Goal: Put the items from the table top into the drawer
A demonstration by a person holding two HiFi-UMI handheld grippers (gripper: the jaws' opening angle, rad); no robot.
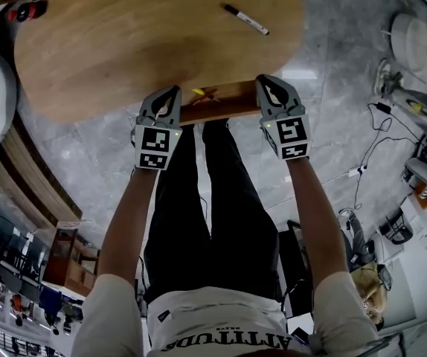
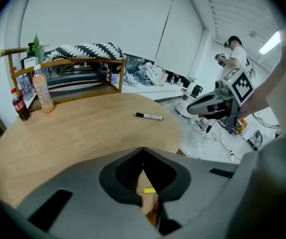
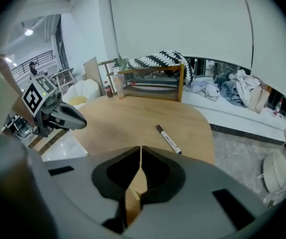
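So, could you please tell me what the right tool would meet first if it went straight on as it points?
Most likely the wooden table top, near its front edge; the marker lies slightly right of that line. Depth is hard to judge.

table (image 1: pixel 124 43): pale wood, smooth, fine grain, soft sheen
drawer (image 1: pixel 225 104): wood, same finish, duller in shade
marker (image 1: pixel 245 19): smooth plastic, slight gloss
left gripper (image 1: pixel 170 94), right gripper (image 1: pixel 267 82): matt grey plastic shells; inner jaw faces darker, ribbed
floor (image 1: pixel 332 80): grey veined stone-look tiles, polished, reflective
rack (image 2: pixel 68 78): light wood, varnished
bottle (image 2: pixel 42 91): clear glossy plastic
cloth (image 2: pixel 85 50) on rack: patterned fabric, matt
trousers (image 1: pixel 213 214): dark matt cloth
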